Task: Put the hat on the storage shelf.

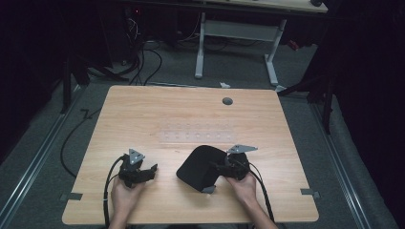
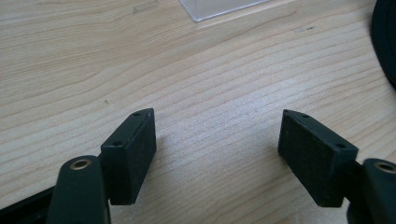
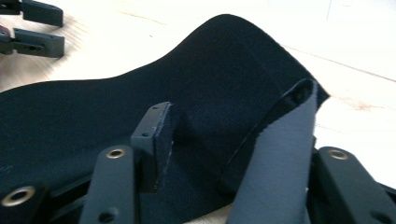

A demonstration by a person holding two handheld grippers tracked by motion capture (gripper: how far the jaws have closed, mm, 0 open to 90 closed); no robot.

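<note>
A black mat [image 1: 197, 168] with a grey underside lies on the wooden table [image 1: 143, 119], near its front edge. My right gripper [image 1: 218, 168] is at the mat's right edge. In the right gripper view the mat [image 3: 140, 93] has that edge curled up, grey side [image 3: 280, 158] showing, between the jaws of my right gripper [image 3: 233, 135]. The left fingertip [image 3: 154, 135] rests on the black surface, with a gap between it and the raised flap. My left gripper [image 1: 152, 171] sits to the left of the mat, apart from it. Its jaws [image 2: 217, 140] stand wide open over bare wood.
A clear plastic sheet [image 1: 196, 135] lies flat just beyond the mat, its corner [image 2: 219, 7] ahead of my left gripper. A round cable hole [image 1: 227, 101] sits near the far edge. Grey tape marks [image 1: 71, 196] [image 1: 309, 192] are stuck at both front corners.
</note>
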